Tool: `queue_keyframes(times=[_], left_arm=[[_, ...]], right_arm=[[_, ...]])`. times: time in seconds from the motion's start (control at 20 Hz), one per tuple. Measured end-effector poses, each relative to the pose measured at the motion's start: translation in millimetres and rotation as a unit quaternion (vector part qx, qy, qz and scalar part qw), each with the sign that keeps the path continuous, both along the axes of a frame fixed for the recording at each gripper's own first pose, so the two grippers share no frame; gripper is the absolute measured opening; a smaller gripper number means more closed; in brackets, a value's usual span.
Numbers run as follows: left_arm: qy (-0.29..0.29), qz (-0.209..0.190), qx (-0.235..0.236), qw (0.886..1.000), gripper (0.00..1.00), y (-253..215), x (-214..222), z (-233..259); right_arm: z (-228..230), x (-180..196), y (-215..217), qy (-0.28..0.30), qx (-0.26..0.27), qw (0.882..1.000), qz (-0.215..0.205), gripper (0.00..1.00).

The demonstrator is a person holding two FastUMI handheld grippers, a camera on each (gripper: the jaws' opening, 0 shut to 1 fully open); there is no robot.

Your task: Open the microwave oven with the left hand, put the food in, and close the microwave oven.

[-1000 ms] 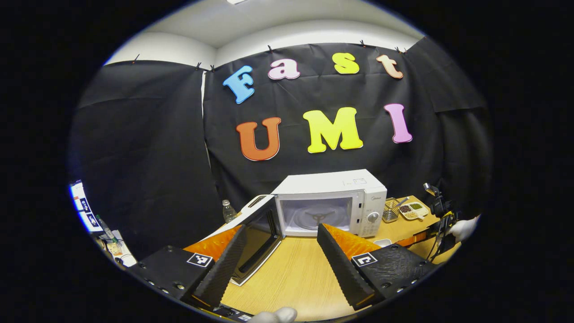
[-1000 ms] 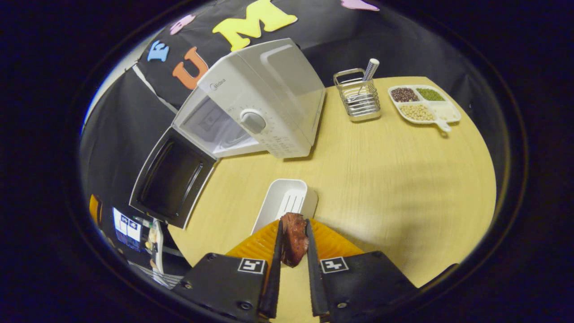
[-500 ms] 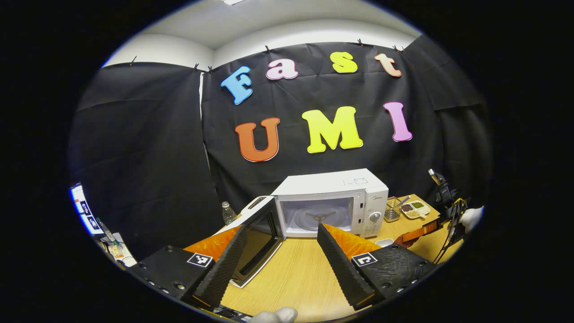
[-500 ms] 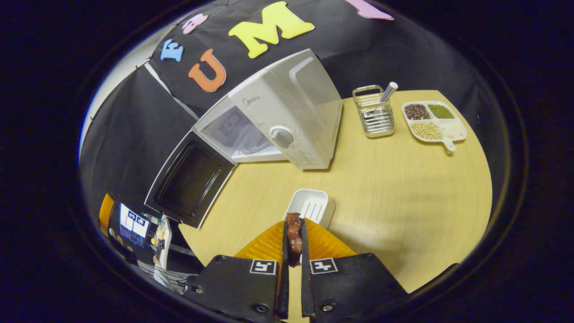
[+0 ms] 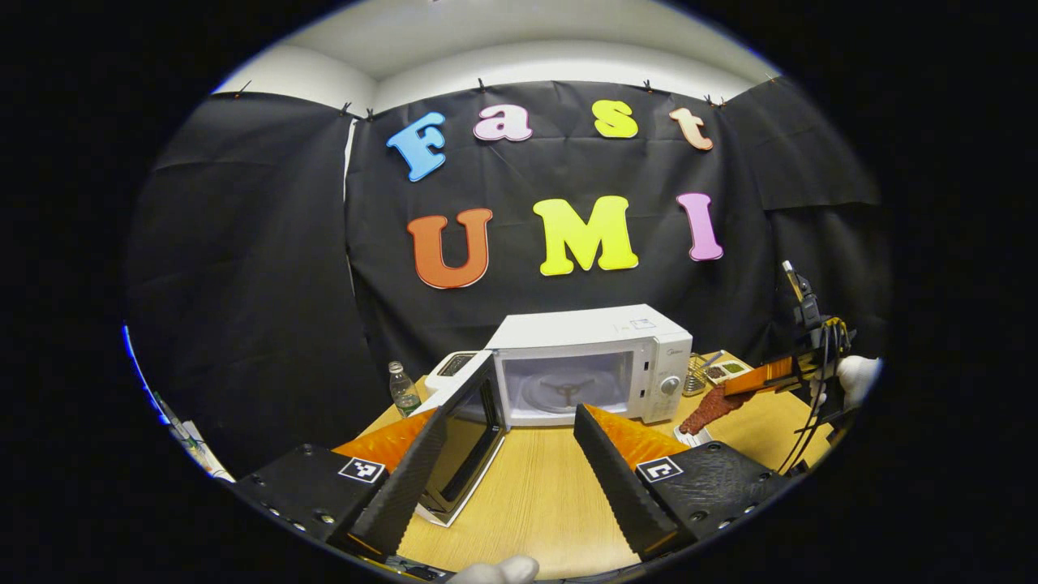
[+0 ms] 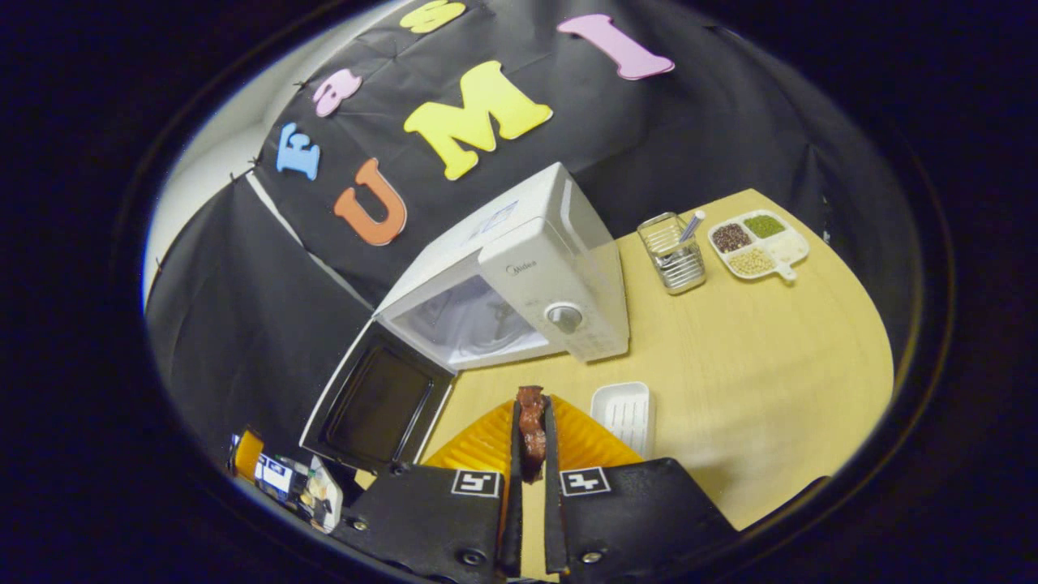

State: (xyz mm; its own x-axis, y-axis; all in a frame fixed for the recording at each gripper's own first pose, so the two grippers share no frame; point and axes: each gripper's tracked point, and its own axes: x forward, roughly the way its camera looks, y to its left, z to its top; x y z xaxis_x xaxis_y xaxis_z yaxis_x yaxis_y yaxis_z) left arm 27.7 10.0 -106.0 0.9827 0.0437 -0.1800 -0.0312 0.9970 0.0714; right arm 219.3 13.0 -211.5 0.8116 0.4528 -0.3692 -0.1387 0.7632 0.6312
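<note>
Standing open on the table (image 6: 730, 365), the microwave (image 6: 519, 276) has its door (image 6: 377, 401) swung wide. The meat (image 6: 531, 426) is pinched between the fingers of the right gripper (image 6: 531, 438) and held above the table, beside a white tray (image 6: 623, 412). The left gripper (image 5: 507, 442) is held with jaws spread, empty, before the oven.

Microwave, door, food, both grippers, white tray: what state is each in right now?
Microwave: cavity empty, turntable bare.
Microwave door: swung wide open.
Food: lifted off the table, pinched between the right gripper's fingers.
Right gripper: shut on the food.
Left gripper: open, holding nothing.
White tray: on the table, empty.
Divided dish: filled with beans and grains.
</note>
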Motion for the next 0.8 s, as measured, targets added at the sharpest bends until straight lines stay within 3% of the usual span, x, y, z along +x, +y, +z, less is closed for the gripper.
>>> queue_keyframes(times=[0.15, 0.2, 0.25, 0.4, 0.55, 0.8], left_arm=[[0.001, -0.027, 0.017, 0.999, 0.97, 20.1, -5.0, -1.8], [-0.003, -0.032, 0.02, 0.999, 0.97, 28.1, -5.8, -1.6], [-0.005, -0.037, 0.021, 0.999, 0.96, 36.4, -6.9, -2.6], [0.005, -0.037, 0.029, 0.999, 0.96, 59.7, -11.6, -9.6], [0.011, -0.03, 0.035, 0.999, 0.96, 82.1, -17.4, -12.2], [0.014, -0.006, 0.037, 0.999, 0.96, 115.4, -18.4, -8.8]], right_arm=[[-6.1, 15.7, 33.1, -0.003, 0.046, 0.997, -0.055, 0.14], [-11.0, 22.8, 48.0, -0.001, 0.056, 0.996, -0.065, 0.05], [-11.1, 32.7, 61.5, -0.005, 0.078, 0.993, -0.083, 0.14], [-2.8, 73.1, 99.0, -0.031, 0.138, 0.981, -0.133, 0.13], [-1.3, 118.1, 132.0, -0.044, 0.166, 0.969, -0.177, 0.12], [0.7, 189.4, 176.9, -0.059, 0.175, 0.96, -0.21, 0.12]])
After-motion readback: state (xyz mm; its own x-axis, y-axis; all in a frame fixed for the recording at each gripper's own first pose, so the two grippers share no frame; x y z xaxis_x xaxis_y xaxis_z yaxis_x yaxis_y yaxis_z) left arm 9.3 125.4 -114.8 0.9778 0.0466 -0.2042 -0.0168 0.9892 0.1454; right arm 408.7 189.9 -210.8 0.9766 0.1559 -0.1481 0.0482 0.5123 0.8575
